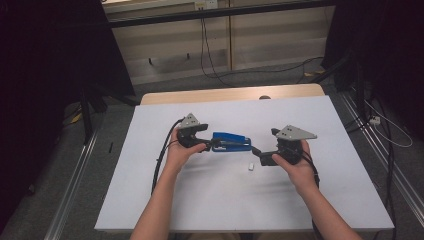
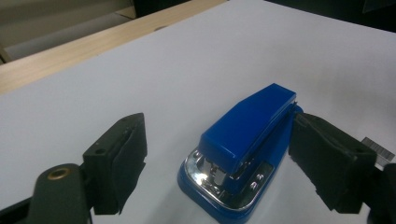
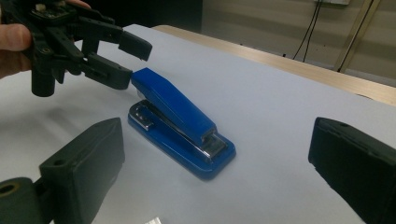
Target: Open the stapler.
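One stapler, two tools

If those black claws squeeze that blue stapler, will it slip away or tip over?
The glossy blue plastic stapler looks smooth, so the left gripper may slide on it. Its broad flat base probably resists tipping. The hinged top might press down if squeezed from above.

Stapler between grippers, on table
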Motion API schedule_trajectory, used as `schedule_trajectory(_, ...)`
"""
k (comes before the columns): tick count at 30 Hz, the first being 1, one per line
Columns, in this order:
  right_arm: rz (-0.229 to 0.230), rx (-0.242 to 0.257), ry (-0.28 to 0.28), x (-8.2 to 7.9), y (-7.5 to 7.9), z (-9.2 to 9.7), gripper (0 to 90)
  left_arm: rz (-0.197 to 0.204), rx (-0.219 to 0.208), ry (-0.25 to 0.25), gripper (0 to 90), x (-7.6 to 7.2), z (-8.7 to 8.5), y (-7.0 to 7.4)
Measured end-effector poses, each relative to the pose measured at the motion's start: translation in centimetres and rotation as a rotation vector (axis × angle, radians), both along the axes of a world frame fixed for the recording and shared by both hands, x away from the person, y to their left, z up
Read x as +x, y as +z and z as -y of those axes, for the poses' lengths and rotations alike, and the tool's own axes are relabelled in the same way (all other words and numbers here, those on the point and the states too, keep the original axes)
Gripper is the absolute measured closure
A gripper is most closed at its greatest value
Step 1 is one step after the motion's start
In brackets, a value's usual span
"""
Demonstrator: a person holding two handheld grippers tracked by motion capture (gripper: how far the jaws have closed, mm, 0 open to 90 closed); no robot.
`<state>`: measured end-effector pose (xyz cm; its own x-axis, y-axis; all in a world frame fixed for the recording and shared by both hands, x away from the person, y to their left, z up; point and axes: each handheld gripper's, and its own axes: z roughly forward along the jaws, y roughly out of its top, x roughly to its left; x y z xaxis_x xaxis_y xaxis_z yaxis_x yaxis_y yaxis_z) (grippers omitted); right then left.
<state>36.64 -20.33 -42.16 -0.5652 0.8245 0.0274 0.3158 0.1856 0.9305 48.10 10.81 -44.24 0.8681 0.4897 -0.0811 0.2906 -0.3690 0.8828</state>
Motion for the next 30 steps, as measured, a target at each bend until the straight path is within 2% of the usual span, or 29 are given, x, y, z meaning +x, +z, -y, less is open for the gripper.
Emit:
schedule_trajectory(2,0.001,-0.007,0.004,0.2,0.2,-0.4,3.1,-0.008,0.012,-0.001,25.0,0.2,0.0,-0.3)
schedule_trajectory(4,-0.002,-0.013,0.008,0.5,0.4,-0.9,3.2,-0.013,0.009,-0.024,27.6,0.3,0.3,-0.6)
schedule_trajectory(6,-0.006,-0.021,0.011,0.8,0.5,-1.2,3.2,-0.016,0.036,-0.045,34.1,0.3,0.6,-0.9)
schedule_trajectory(10,-0.019,-0.021,0.014,1.5,0.5,-1.9,3.2,-0.034,0.045,-0.057,36.8,0.5,0.8,-1.4)
schedule_trajectory(14,-0.033,-0.025,0.014,1.9,0.3,-2.2,3.3,-0.040,0.039,-0.071,41.1,0.6,0.8,-1.6)
schedule_trajectory(16,-0.046,-0.043,0.021,2.3,0.2,-2.6,4.1,-0.059,0.027,-0.088,44.2,0.7,0.8,-1.6)
schedule_trajectory(19,-0.065,-0.062,0.026,2.6,0.0,-3.1,4.5,-0.066,0.018,-0.112,51.3,0.7,0.8,-1.7)
schedule_trajectory(21,-0.074,-0.063,0.024,2.8,-0.1,-3.3,4.5,-0.055,0.028,-0.121,51.9,0.8,0.8,-1.6)
schedule_trajectory(24,-0.090,-0.075,0.025,3.1,-0.2,-3.6,4.5,-0.064,0.029,-0.124,53.0,0.8,0.7,-1.5)
schedule_trajectory(30,-0.097,-0.086,0.036,3.4,-0.3,-4.2,4.5,-0.081,0.009,-0.122,53.6,0.9,0.6,-1.1)
